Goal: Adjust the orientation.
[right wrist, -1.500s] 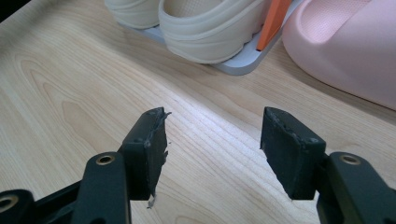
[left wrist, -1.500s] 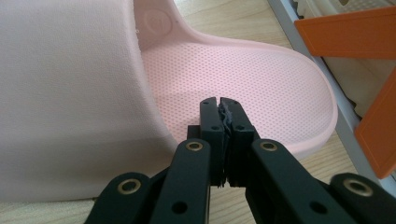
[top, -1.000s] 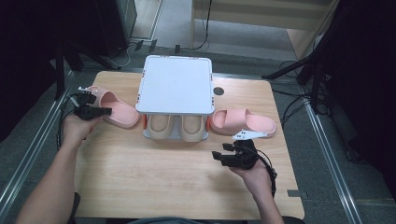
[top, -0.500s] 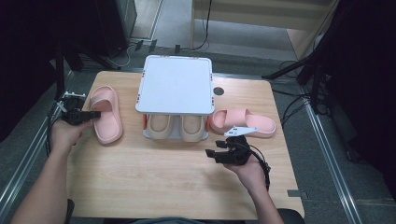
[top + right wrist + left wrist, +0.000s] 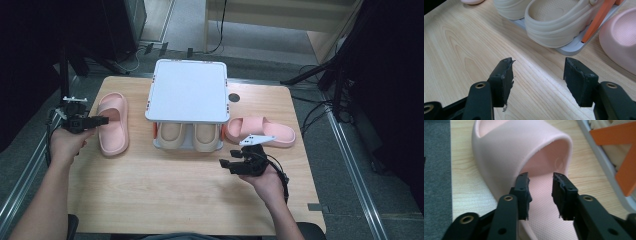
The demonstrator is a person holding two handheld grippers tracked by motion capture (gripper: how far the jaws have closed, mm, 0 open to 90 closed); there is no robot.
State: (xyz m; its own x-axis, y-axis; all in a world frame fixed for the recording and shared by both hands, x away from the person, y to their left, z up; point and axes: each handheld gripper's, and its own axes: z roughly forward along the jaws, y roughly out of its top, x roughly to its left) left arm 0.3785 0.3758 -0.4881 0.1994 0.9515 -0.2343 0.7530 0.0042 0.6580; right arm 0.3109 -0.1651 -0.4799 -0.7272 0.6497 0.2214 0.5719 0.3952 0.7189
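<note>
Left tool (image 5: 540, 185) just opened, released, pink slipper (image 5: 524, 152) lying between its jaws

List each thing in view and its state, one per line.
Left pink foam slide slipper: flat on table, released.
Right pink foam slide slipper: flat, lying crosswise.
Beige rubber clogs: paired on rack's lower shelf.
Left gripper: jaws just opened, empty.
Right gripper: open, empty.

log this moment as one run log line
left gripper: jaws just opened, off left pink slipper | right gripper: open over table | rack: beige shoes
</note>
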